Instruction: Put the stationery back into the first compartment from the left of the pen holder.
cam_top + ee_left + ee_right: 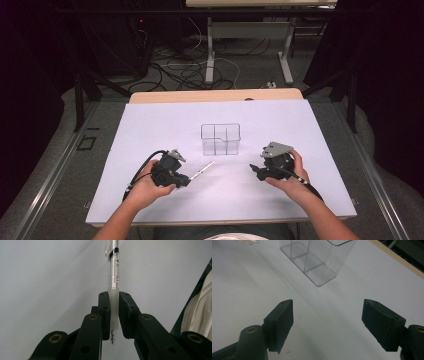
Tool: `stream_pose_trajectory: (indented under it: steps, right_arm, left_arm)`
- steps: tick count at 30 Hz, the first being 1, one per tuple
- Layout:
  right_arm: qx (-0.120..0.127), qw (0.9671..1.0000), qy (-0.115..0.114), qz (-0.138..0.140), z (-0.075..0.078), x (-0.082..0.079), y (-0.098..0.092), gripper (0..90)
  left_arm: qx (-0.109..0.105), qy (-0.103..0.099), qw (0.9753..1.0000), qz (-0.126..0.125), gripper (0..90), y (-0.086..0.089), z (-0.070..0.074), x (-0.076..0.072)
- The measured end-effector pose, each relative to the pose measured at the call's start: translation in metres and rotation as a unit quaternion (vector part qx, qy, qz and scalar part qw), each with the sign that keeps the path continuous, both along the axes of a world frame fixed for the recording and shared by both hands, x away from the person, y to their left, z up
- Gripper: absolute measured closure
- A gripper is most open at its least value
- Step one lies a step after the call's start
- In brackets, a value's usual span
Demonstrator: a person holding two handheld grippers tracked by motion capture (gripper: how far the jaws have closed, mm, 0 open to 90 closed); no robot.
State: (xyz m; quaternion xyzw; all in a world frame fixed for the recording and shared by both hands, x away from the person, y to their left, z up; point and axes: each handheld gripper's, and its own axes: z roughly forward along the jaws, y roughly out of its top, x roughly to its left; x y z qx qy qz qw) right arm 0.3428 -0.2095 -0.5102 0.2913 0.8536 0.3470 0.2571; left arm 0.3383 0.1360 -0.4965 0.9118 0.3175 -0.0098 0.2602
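A clear plastic pen [113, 277] with a frosted grip is clamped between the jaws of my left gripper [114, 301], its tip pointing back toward the camera. In the high view the left gripper [186, 179] sits left of centre and the pen [202, 171] sticks out toward the upper right, just above the sheet. A clear divided plastic holder [221, 139] stands upright at the middle of the sheet. My right gripper [254, 170] is at the right, open, nothing between its jaws, aimed left toward the holder [314, 261].
A white sheet [165, 125] covers the wooden table [215, 95]. Beyond the far edge are table legs and loose cables [185, 70] on the floor. A light sleeve [200, 312] shows at the right of the left gripper view.
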Motion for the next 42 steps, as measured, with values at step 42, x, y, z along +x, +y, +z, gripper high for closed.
stream_pose_trajectory:
  steps: [42]
  right_arm:
    - [-0.213, 0.9286, -0.152, 0.263, -0.008, -0.024, 0.076, 47.6]
  left_arm:
    - [-0.003, 0.021, 0.9994, -0.026, 80.4, -0.037, -0.003, 0.022]
